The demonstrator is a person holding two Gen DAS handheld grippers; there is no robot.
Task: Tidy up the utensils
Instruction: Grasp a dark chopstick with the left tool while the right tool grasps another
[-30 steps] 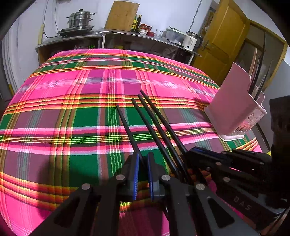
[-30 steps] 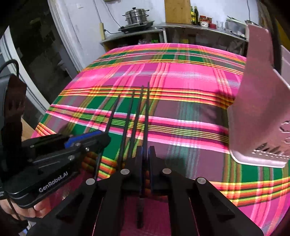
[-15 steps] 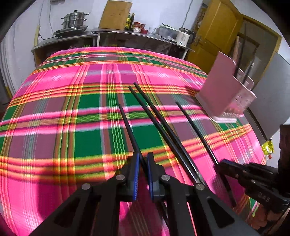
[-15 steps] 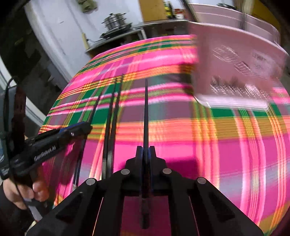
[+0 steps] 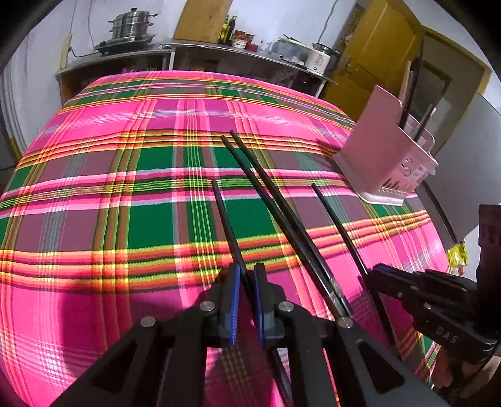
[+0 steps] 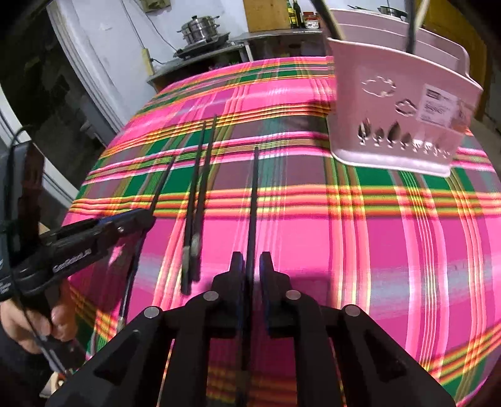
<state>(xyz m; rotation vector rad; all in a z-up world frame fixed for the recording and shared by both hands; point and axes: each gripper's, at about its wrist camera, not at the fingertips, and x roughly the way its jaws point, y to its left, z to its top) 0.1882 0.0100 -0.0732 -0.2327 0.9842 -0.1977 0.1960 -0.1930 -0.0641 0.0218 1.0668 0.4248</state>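
Observation:
My left gripper [image 5: 246, 275] is shut on one black chopstick [image 5: 226, 222] that points forward over the plaid cloth. My right gripper [image 6: 251, 266] is shut on another black chopstick [image 6: 253, 200], held above the cloth and aimed toward the pink utensil holder [image 6: 400, 103]. Two more black chopsticks [image 5: 275, 209] lie side by side on the cloth between the grippers; they also show in the right wrist view [image 6: 198, 194]. The holder [image 5: 382, 156] stands at the right edge with several utensils in it. The right gripper shows in the left wrist view [image 5: 375, 275], the left gripper in the right wrist view [image 6: 144, 219].
The table is covered by a pink and green plaid cloth [image 5: 125, 188]. Behind it is a counter [image 5: 175, 53] with a steel steamer pot [image 5: 131, 25], bottles and a kettle. A yellow door [image 5: 375, 53] is at the back right.
My right gripper has lifted one chopstick away from the group and swung it right toward the pink holder. My left gripper keeps its chopstick and has barely moved.

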